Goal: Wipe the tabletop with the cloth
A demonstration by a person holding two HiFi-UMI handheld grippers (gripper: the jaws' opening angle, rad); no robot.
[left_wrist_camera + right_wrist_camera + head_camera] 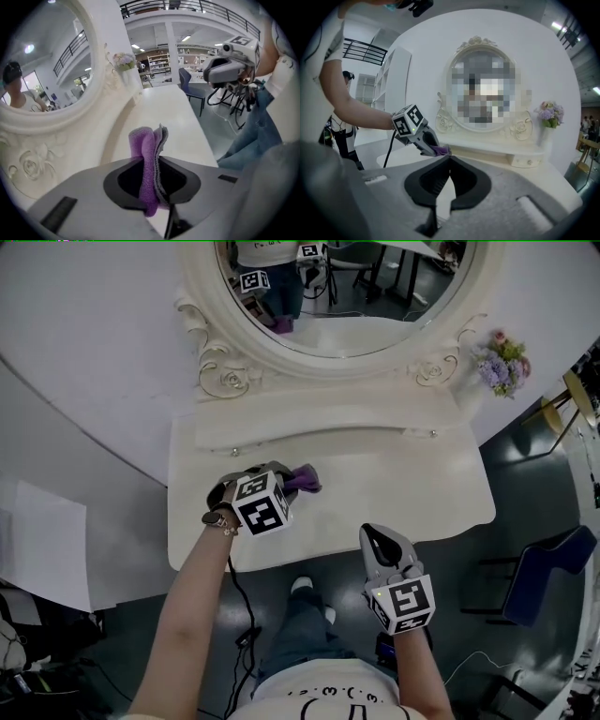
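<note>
Now left gripper (pixel 278 475) clamped on purple cloth (pixel 306 480), over tabletop (pixel 412 474); right gripper (pixel 374 533) closed, empty

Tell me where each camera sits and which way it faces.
Head view: on the person's head, facing steeply down at the tabletop; both forearms show.
Left gripper view: on the left gripper, facing along the tabletop; jeans show.
Right gripper view: on the right gripper, facing the mirror; left forearm shows.
All three share the purple cloth.
</note>
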